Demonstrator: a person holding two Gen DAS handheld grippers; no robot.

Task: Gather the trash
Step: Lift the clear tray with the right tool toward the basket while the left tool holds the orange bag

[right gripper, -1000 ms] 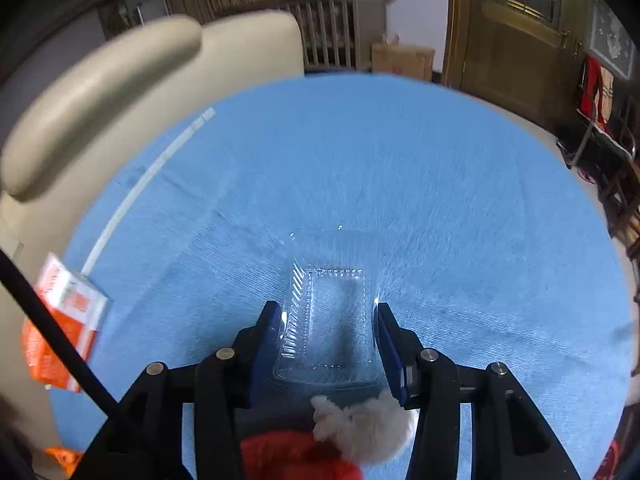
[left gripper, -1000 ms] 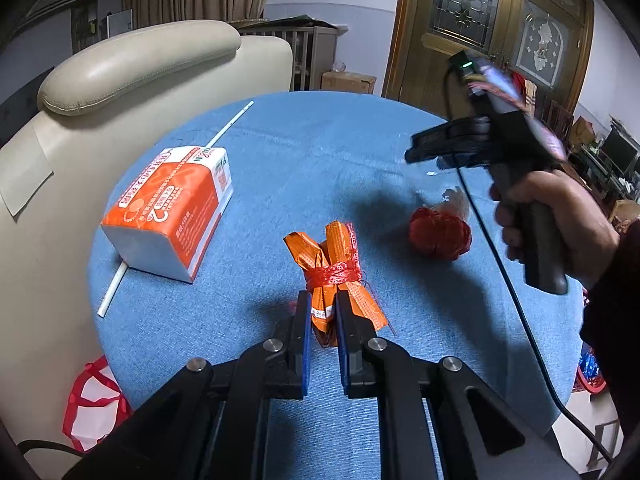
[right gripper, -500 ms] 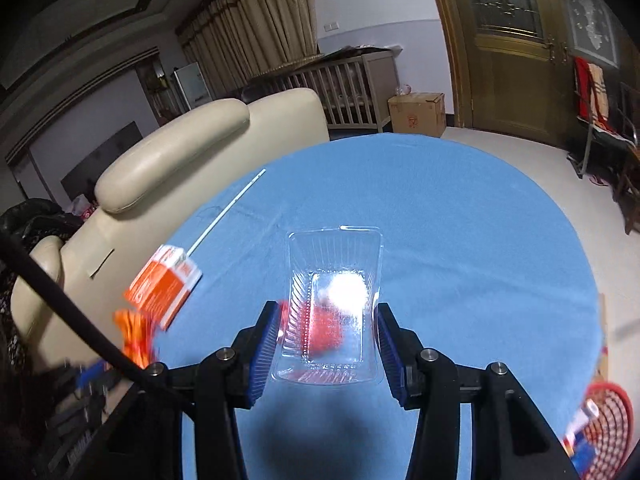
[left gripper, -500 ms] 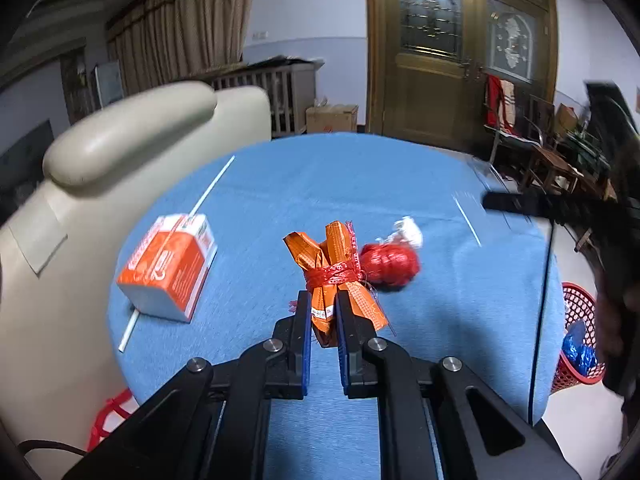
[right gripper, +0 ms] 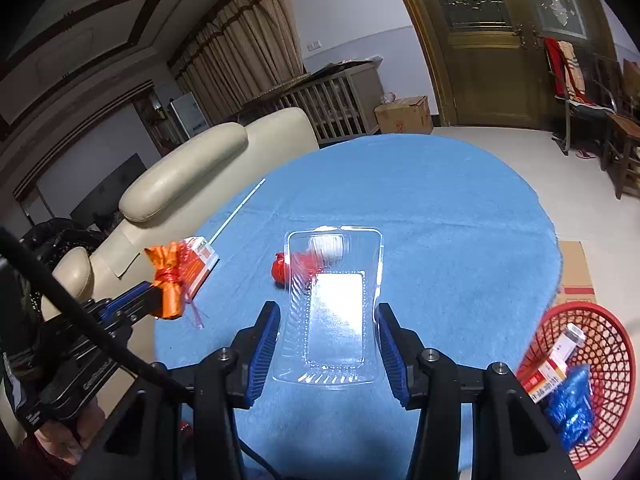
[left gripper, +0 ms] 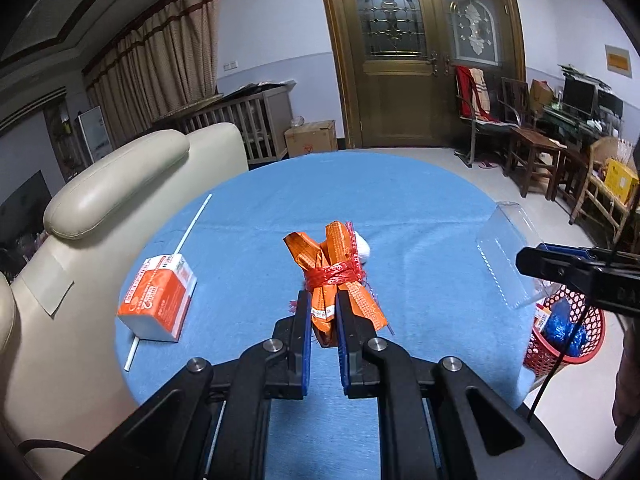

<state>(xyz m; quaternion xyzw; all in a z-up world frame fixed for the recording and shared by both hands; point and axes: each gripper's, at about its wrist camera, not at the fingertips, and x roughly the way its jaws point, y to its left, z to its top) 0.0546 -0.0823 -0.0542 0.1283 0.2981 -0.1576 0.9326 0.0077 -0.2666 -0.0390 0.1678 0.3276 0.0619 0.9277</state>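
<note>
My left gripper [left gripper: 323, 312] is shut on an orange wrapper bundle [left gripper: 334, 270] tied with red netting, held above the blue table [left gripper: 420, 216]; it also shows in the right wrist view [right gripper: 170, 280]. My right gripper [right gripper: 328, 326] is shut on a clear plastic tray [right gripper: 334, 300], lifted above the table; the tray also shows in the left wrist view [left gripper: 504, 256]. A red netting ball with white tissue [right gripper: 282, 266] lies on the table. A red trash basket [right gripper: 592, 376] stands on the floor at the right.
An orange-and-white carton [left gripper: 158, 298] and a long white straw [left gripper: 194, 220] lie on the table's left side. A cream sofa [left gripper: 116, 184] stands to the left of the table. Cardboard [right gripper: 576, 276] lies on the floor by the basket.
Both grippers have risen well above the table with their loads. The clear tray has left the table, and the red basket has come into view at the right.
</note>
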